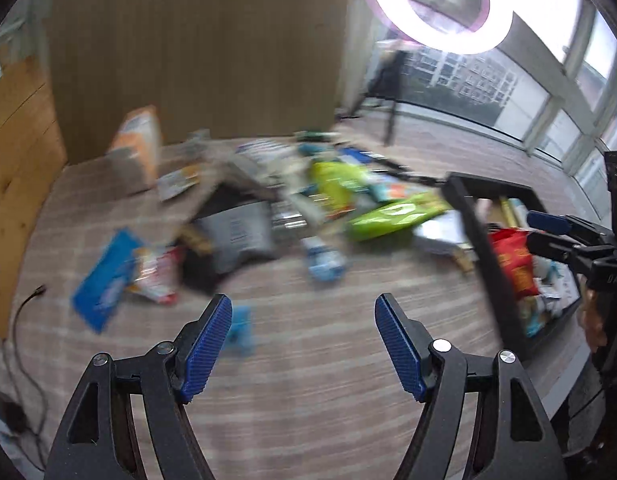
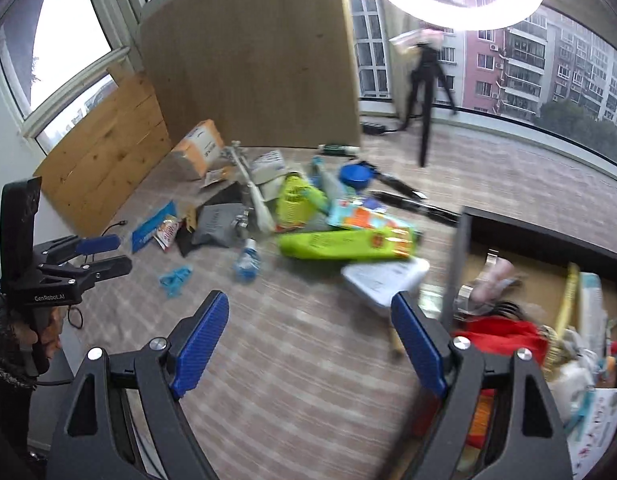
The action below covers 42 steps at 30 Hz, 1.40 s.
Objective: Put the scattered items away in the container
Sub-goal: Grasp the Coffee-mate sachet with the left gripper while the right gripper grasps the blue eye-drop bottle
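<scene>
Blue-padded left gripper (image 1: 303, 344) and right gripper (image 2: 309, 344) hover wide-jawed and empty, likely between picks; next, the small blue item (image 1: 240, 330) at lower centre.

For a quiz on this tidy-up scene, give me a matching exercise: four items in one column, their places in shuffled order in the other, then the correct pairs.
Items:
1. red snack bag
2. small blue glove
3. orange-and-white box
4. long lime-green packet

Places:
A. at the far edge of the clutter, near the upright brown board
B. inside the dark container
C. on the floor, just in front of the container's left corner
D. alone on bare floor, nearest the left gripper

Pairs: 1-B, 2-D, 3-A, 4-C
</scene>
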### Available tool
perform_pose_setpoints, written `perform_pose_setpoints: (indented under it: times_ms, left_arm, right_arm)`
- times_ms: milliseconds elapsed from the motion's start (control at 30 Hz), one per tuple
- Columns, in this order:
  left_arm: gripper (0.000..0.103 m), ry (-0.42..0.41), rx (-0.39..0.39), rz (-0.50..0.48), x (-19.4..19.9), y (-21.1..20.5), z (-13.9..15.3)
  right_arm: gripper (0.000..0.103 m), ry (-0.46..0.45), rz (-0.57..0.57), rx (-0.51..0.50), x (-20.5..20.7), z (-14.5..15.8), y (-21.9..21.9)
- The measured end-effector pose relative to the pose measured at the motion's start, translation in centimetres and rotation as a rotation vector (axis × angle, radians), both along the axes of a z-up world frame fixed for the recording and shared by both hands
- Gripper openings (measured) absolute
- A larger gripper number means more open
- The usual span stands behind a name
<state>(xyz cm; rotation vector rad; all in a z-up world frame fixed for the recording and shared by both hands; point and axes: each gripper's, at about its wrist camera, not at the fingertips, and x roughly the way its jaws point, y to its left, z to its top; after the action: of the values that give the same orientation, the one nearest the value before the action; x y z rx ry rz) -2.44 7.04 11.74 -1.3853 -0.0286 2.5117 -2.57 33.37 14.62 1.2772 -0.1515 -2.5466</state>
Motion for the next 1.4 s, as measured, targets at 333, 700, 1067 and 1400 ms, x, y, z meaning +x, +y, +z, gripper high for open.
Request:
perform_pose_setpoints:
  times_ms: [333, 700, 1067, 1400]
  left_arm:
    - [0.061, -0.082, 0.071, 0.107, -4.8, -9.6, -4.9]
    - [0.061, -0.142, 0.114, 0.177, -8.5, -11.6, -9.5]
    - [0.05, -0.154, 0.12, 0.141, -9.8, -10.2, -9.9]
    - [0.008, -0.137, 0.121, 0.094, -8.5, -9.3, -9.8]
  right_arm:
    - [0.052, -0.155, 0.057, 0.0, -5.3, -5.1, -8.3]
    - [0.049, -0.25, 0.133, 0.118, -9.9, -10.2, -12.6]
    - [0.049, -0.266, 0.166, 0.154, -11.4, -12.1, -14.3]
    - [0.03, -0.251, 0.162, 0.177, -10.9, -12.0, -14.4]
